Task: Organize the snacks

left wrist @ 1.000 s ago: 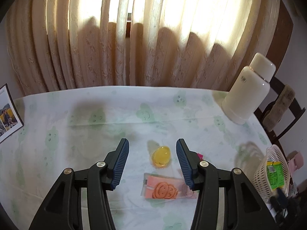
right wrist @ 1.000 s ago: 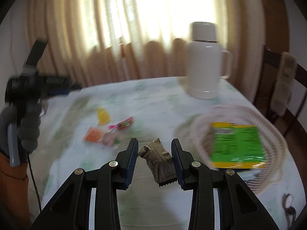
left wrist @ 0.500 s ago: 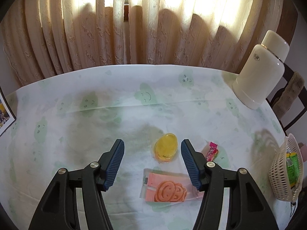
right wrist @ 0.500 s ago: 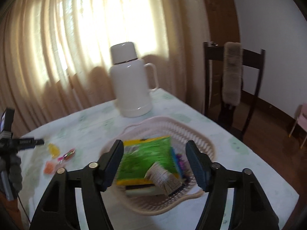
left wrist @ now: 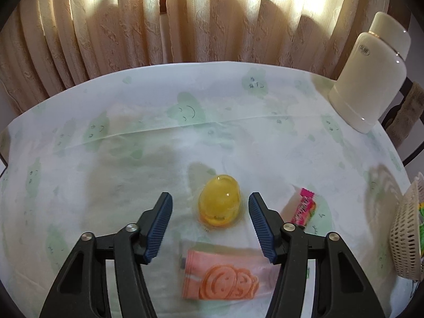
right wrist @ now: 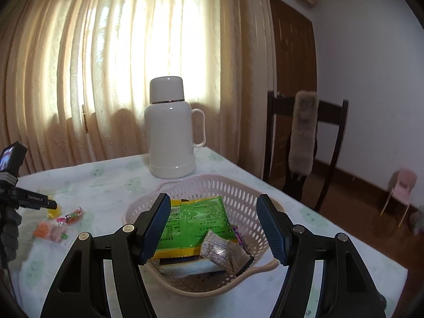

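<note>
Yellow jelly cup sits on the tabletop between the left tool's parted jaws, which have just narrowed without touching it. Right tool hangs open and empty above the basket.

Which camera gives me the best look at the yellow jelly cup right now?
The left wrist view: the jelly cup sits large and unblocked on the tablecloth, just ahead of the open left tool. The right wrist view shows only a small yellow patch at far left, mostly hidden.
</note>
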The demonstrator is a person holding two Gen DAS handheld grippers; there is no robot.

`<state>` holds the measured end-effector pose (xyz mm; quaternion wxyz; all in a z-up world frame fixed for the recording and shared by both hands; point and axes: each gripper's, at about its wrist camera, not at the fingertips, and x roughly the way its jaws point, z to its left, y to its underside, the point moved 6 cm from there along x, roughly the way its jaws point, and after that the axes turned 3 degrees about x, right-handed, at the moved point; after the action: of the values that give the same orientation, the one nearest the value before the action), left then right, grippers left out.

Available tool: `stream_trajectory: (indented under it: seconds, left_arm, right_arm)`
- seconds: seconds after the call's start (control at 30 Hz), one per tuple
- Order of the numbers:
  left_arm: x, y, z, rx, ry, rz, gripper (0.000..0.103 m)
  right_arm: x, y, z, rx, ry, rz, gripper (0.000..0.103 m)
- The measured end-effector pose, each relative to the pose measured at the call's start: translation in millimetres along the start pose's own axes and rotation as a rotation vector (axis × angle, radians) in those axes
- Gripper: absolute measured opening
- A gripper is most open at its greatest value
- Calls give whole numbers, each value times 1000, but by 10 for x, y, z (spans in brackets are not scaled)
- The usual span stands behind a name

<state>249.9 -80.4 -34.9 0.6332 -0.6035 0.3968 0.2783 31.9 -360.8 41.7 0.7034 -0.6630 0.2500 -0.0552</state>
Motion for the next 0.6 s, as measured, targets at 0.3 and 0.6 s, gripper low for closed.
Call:
stream_trajectory:
  seconds: [0.3, 0.6]
  left_arm:
    - [125, -25, 1, -8, 1, 10, 32]
    - [-188, -79, -51, -13, 22, -44, 32]
  right_arm:
    - [25, 53, -4, 6, 3, -1, 68]
    - [-29, 35, -85, 39, 10, -28, 68]
